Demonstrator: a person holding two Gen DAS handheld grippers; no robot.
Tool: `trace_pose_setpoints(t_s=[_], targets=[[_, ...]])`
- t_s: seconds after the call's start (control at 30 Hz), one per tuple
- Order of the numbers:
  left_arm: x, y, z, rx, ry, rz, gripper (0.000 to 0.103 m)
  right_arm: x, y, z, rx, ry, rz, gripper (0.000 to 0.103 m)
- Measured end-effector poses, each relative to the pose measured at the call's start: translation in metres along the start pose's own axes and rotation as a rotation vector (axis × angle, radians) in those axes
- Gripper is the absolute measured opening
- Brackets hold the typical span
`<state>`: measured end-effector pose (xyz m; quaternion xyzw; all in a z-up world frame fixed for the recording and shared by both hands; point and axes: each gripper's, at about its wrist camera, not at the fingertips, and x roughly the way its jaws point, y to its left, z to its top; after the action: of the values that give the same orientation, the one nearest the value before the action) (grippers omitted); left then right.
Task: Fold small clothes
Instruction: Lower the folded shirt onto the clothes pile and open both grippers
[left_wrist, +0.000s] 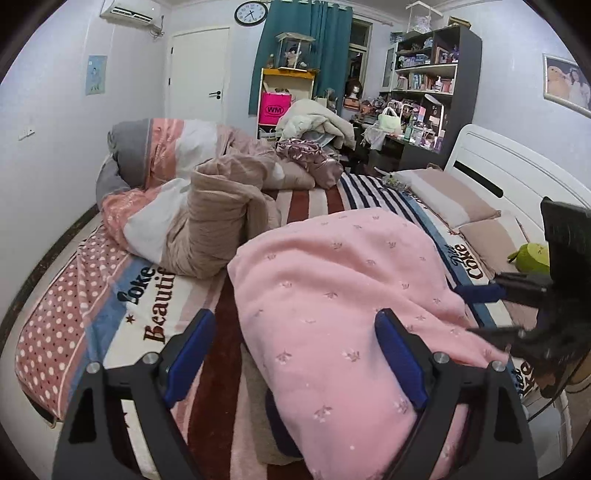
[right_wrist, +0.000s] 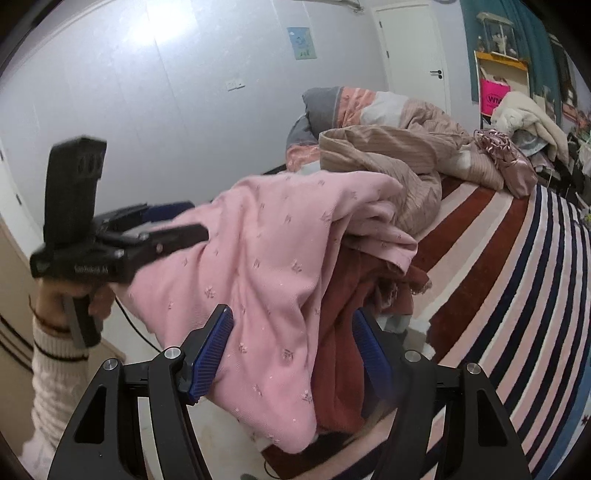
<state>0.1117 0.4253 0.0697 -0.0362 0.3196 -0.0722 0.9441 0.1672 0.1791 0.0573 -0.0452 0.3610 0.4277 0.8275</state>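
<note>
Bed (left_wrist: 314, 199) fills both views, covered by striped blanket (right_wrist: 517, 295) with printed lettering. Crumpled duvet (left_wrist: 207, 221), beige and pink, heaped at the far side near the wall. White headboard (left_wrist: 491, 173) on the right in the left wrist view, flat pillows (left_wrist: 454, 199) just beside it.

Pink garment (left_wrist: 332, 295), small floral print, lies bunched on the blanket near the bed's edge, draped over a dark red garment (right_wrist: 343, 350) that shows beneath it in the right wrist view. Part of the pink cloth hangs over the bed edge.

Left gripper (left_wrist: 295, 354): fingers spread wide, pink garment between and partly under them; right blue pad (left_wrist: 399, 354) touching the cloth, left pad over the blanket. Not pinching.

Right gripper (right_wrist: 291, 354): fingers spread, straddling the hanging pink and red cloth, not clamped.

From the right wrist view the left gripper (right_wrist: 177, 225) reaches into the pink garment's edge, fingers apart with cloth between them. Left hand (right_wrist: 74, 299) on its handle, white knit sleeve at the wrist.

Small green plush (left_wrist: 530, 254) sits on the bed near the pillows.
</note>
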Motion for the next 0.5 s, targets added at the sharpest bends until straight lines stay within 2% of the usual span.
trace_pose_setpoints(t_s=[0.17,0.37,0.5], targets=[[0.000,-0.016,0.004,0.024,-0.004,0.034,0.087,0.003,-0.009,-0.004,0.030,0.012,-0.011,0.063],[-0.008,-0.026,0.011,0.016,-0.045,0.025,0.086,-0.006,-0.011,-0.002,0.021,0.005,-0.026,0.063],[-0.025,-0.029,0.015,0.007,-0.119,-0.003,0.086,-0.014,-0.013,-0.001,0.015,-0.019,-0.039,0.064]])
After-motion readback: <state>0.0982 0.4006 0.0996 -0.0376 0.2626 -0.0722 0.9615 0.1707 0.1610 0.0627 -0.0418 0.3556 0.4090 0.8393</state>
